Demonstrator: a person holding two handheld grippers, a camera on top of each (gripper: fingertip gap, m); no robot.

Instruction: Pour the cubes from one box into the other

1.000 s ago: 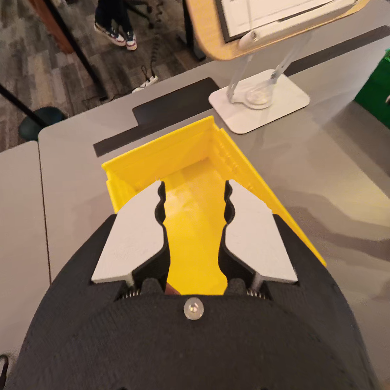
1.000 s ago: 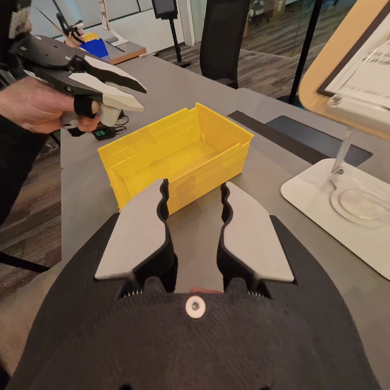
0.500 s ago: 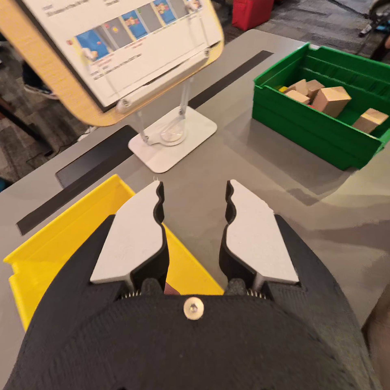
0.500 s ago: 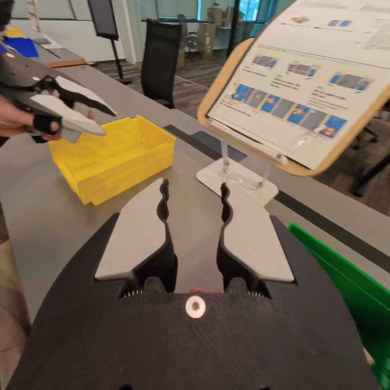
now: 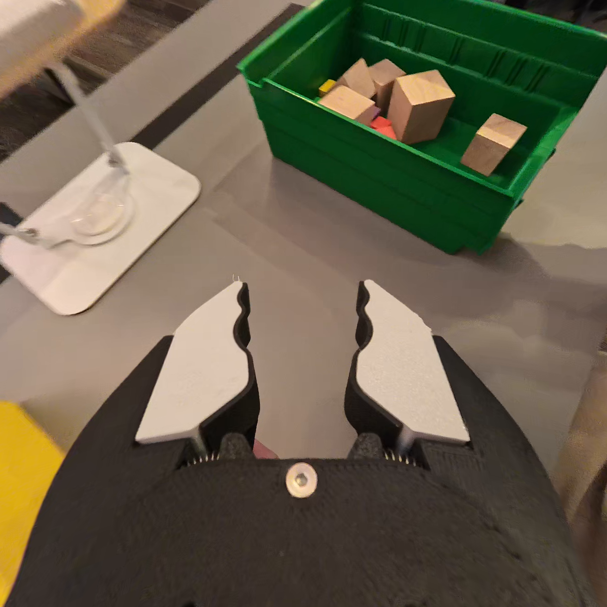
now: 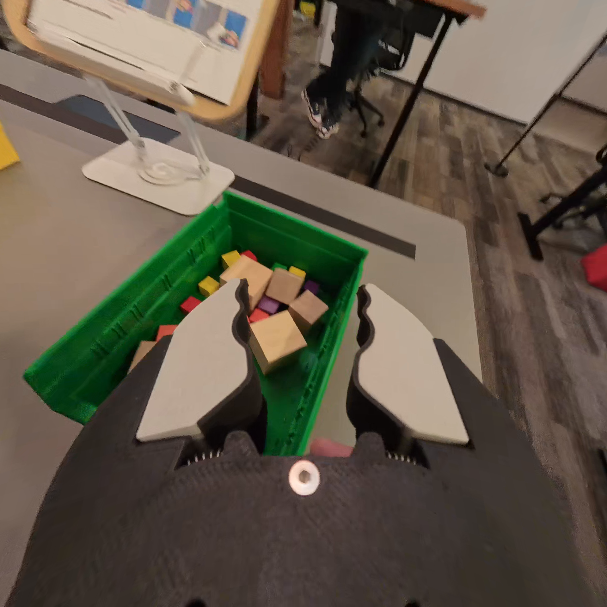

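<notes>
A green box [image 5: 377, 184] [image 6: 111, 331] stands on the grey table and holds several plain wooden cubes [image 5: 422, 105] [image 6: 277, 340] and small coloured cubes [image 6: 208, 285]. My left gripper [image 5: 303, 287] is open and empty over bare table, short of the green box. My right gripper [image 6: 301, 290] is open and empty, held above the green box, its jaws either side of the box's right wall. A corner of the yellow box [image 5: 23, 466] shows at the lower left of the left wrist view, and a sliver [image 6: 6, 147] at the left edge of the right wrist view.
A tilted board with printed sheets [image 6: 138, 42] stands on a white base [image 5: 98, 226] [image 6: 157, 174] between the boxes. The table's right edge [image 6: 473, 312] lies close beside the green box. Beyond it are floor, stand legs and a seated person's feet [image 6: 320, 115].
Both grippers have swung right, away from the yellow box and toward the green box. The right gripper now hangs over the green box. Both stayed open.
</notes>
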